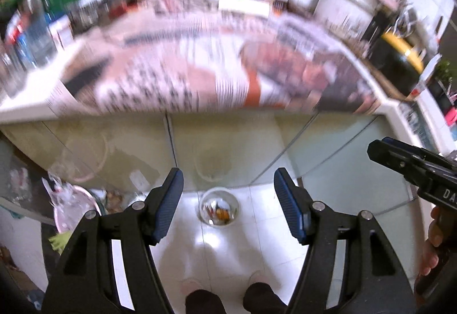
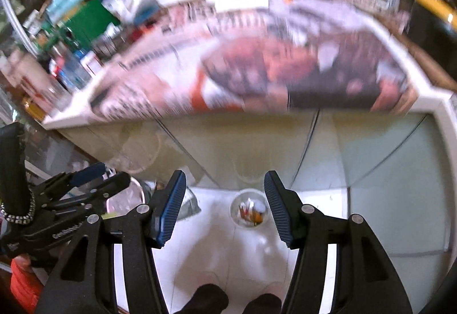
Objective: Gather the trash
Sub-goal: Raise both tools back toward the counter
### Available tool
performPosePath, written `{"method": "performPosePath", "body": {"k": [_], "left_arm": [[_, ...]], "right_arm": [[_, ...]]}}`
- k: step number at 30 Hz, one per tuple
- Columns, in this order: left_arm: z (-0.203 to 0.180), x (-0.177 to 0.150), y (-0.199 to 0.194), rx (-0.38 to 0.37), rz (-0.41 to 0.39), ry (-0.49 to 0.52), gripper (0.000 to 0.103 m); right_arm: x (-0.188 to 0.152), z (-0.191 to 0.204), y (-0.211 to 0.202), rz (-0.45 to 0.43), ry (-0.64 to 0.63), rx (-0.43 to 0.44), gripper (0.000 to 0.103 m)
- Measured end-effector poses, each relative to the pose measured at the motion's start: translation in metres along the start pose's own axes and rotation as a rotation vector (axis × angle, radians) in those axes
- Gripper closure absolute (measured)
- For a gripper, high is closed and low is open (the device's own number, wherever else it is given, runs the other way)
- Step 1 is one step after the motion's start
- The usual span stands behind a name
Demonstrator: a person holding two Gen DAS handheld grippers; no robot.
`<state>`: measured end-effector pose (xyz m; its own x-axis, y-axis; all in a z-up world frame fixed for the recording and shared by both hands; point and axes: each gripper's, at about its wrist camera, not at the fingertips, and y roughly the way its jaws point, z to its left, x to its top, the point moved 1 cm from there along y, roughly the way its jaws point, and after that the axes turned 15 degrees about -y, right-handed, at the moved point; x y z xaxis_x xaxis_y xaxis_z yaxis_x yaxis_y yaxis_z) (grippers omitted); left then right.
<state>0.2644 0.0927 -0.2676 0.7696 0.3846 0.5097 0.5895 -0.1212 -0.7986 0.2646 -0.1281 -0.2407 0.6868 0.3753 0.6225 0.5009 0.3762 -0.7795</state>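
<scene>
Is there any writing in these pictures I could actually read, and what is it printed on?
"DA": white letters, cut off by the frame edge, on the right gripper.
Raised lettering on the left gripper: too small to read.
Newspaper on the counter: print blurred.
Packages at the back: labels blurred.

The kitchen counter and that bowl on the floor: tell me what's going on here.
A person holds a gripper in each hand. The left gripper and right gripper are both open and empty, above a clear bowl of scraps on the white floor. Newspaper covers the counter; the view is blurred.
</scene>
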Motion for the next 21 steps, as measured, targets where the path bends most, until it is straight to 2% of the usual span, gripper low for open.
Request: {"method": "performPosePath", "body": {"k": [4, 7, 13, 16, 18, 21], "left_arm": [[-0.003, 0.022, -0.060, -0.010, -0.080, 0.046, 0.038], [-0.001, 0.040, -0.101, -0.036, -0.134, 0.075, 0.038], [0.001, 0.061, -0.158, -0.079, -0.245, 0.136, 0.032], [-0.003, 0.071, -0.172, -0.104, -0.291, 0.166, 0.027], [-0.006, 0.079, -0.176, -0.109, -0.314, 0.173, 0.017], [-0.013, 0.093, -0.174, -0.122, -0.342, 0.177, 0.010]], "right_arm": [[0.022, 0.023, -0.050, -0.084, 0.009, -0.040, 0.050], [0.039, 0.038, -0.070, -0.139, 0.022, -0.071, 0.049], [0.060, 0.059, -0.113, -0.266, 0.039, -0.164, 0.047], [0.069, 0.060, -0.127, -0.314, 0.045, -0.206, 0.042], [0.075, 0.059, -0.132, -0.340, 0.047, -0.229, 0.030], [0.086, 0.054, -0.133, -0.377, 0.043, -0.265, 0.017]]}}
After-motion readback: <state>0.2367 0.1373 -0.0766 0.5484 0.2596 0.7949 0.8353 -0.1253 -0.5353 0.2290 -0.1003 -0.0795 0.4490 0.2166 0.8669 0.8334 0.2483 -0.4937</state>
